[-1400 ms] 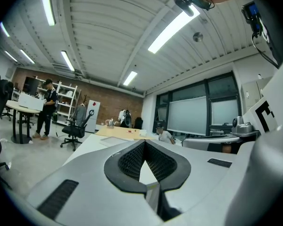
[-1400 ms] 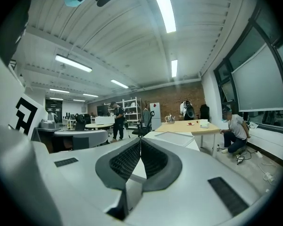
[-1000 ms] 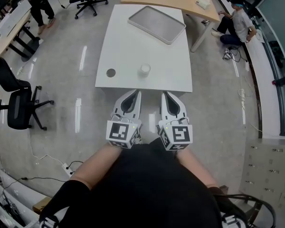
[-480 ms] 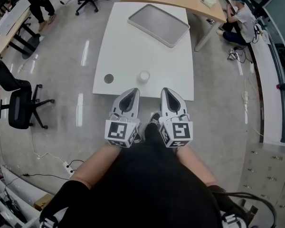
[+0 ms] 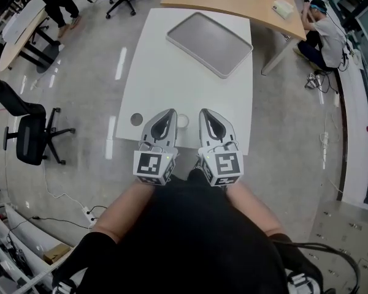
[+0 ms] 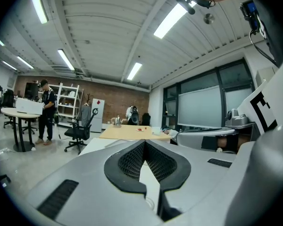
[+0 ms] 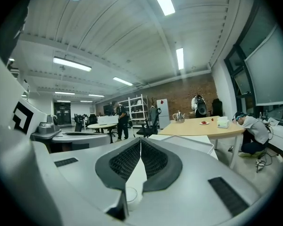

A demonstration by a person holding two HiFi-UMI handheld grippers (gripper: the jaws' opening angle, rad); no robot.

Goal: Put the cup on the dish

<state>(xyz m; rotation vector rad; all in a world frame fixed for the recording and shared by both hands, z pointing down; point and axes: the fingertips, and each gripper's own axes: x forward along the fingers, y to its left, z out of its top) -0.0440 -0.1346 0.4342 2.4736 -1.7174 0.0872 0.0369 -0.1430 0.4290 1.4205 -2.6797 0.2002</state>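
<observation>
Cup (image 5: pixel 183 121): upright on table (image 5: pixel 184 84), near edge, between tips of left gripper (image 5: pixel 168 115) and right gripper (image 5: pixel 205 115). Both clenched, nothing held.
Dish (image 5: pixel 210 40): far end, well apart.
Step judged: approach. One gripper to be opened before cup is reached; cup to be straddled squarely.
Head view alone: dish, dark disc (image 5: pixel 137 119) left of cup.
Gripper views alone: pads pressed together; cup rim glimpsed below.

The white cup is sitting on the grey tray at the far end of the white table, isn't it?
Not quite. The cup is not on the tray; it stands on the bare table top by the near edge. The tray does lie at the far end of the white table. The head view shows this.
</observation>
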